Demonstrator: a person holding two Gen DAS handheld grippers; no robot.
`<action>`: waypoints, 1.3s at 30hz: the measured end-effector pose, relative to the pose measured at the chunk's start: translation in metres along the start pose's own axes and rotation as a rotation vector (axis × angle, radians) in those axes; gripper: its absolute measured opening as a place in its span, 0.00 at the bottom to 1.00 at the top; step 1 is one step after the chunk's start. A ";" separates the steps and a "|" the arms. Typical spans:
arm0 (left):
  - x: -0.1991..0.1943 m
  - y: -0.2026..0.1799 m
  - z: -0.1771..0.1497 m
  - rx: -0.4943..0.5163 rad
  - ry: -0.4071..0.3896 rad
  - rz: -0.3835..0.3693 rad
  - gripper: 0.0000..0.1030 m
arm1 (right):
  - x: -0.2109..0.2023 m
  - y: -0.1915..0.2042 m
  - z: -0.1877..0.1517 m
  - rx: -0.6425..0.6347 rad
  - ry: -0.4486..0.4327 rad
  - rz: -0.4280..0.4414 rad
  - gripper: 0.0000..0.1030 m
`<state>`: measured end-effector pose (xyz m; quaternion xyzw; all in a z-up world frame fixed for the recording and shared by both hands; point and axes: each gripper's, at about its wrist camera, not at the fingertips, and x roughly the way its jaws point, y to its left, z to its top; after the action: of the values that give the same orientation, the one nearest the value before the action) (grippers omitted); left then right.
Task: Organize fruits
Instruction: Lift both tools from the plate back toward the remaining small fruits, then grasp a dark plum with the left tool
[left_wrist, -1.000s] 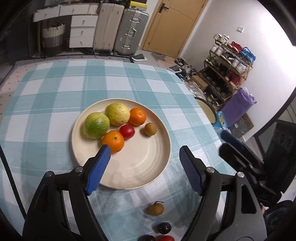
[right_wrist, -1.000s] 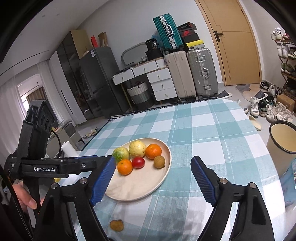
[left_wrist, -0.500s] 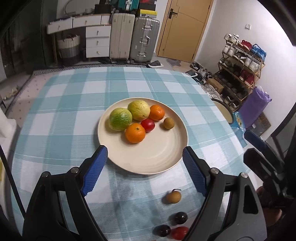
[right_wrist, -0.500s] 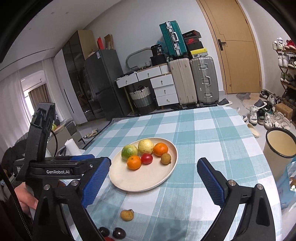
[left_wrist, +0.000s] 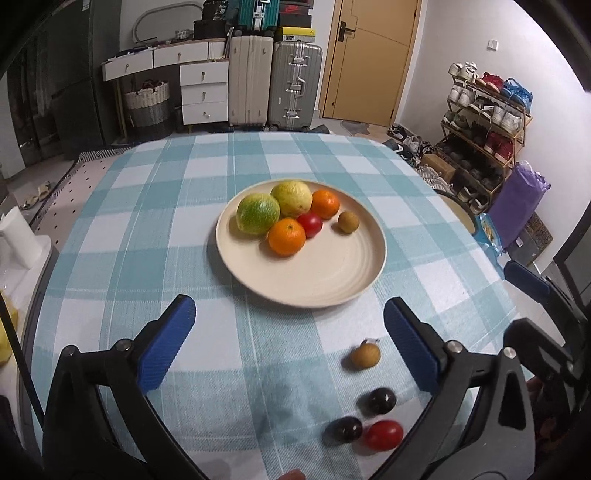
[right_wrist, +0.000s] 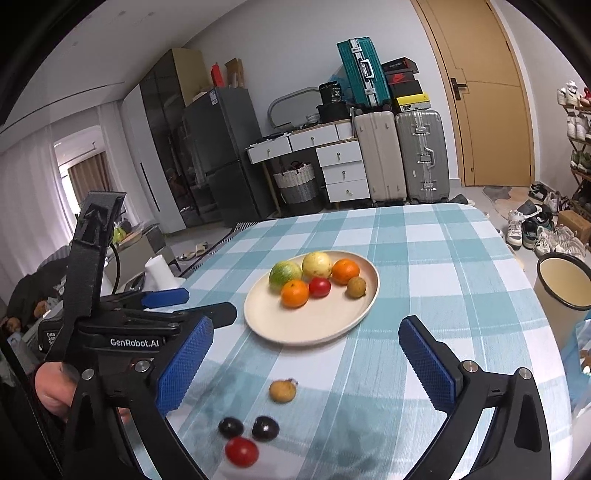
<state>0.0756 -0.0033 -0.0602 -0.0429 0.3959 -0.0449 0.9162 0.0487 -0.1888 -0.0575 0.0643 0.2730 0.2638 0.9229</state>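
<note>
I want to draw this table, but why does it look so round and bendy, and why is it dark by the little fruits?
Left wrist view: the fisheye lens bows the checked tablecloth and blackens the corners. Right wrist view: a soft grey shadow lies on the cloth around the small brown fruit and dark fruits; the plate edge looks slightly blurred.

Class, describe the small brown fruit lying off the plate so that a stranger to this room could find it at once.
Start at the checked tablecloth and find the cream plate of fruit. On the bare cloth on the near side of the plate lie four loose pieces. The brown fruit is the one closest to the plate, apart from the two dark fruits and the red tomato, and the only tan one, with a stub of stem.
</note>
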 end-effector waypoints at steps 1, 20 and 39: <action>0.001 0.001 -0.003 -0.001 0.005 -0.003 0.99 | -0.001 0.001 -0.003 -0.005 0.004 0.001 1.00; 0.015 0.017 -0.061 -0.010 0.127 -0.070 0.99 | -0.003 0.011 -0.044 0.001 0.083 0.006 1.00; 0.027 0.011 -0.080 -0.050 0.206 -0.336 0.66 | -0.006 0.010 -0.054 0.017 0.104 -0.001 1.00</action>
<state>0.0359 0.0007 -0.1355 -0.1263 0.4760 -0.1915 0.8490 0.0111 -0.1851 -0.0972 0.0579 0.3230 0.2640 0.9070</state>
